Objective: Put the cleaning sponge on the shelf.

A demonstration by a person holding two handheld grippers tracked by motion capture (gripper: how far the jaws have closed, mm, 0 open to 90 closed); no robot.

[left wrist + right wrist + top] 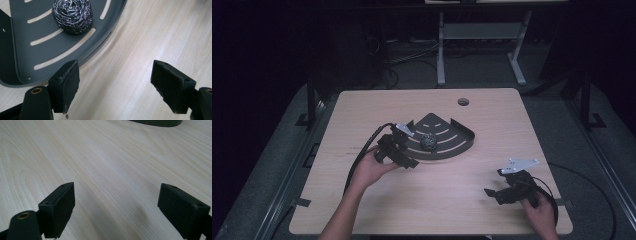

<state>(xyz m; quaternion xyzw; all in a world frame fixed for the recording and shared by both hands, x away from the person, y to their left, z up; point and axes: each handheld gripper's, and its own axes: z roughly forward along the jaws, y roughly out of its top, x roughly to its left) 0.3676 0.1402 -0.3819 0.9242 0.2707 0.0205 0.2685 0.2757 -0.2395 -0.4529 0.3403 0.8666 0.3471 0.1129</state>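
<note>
A steel-wool scourer (72, 16) sits mid-floor in the slotted dark corner tray (22, 53) near the tabletop (447, 200) centre. The left gripper (113, 85) hovers beside the tray's curved rim, fingers wide — nothing between them. The right gripper (125, 212), equally wide, stands well apart over bare wood near the front right edge.
</note>
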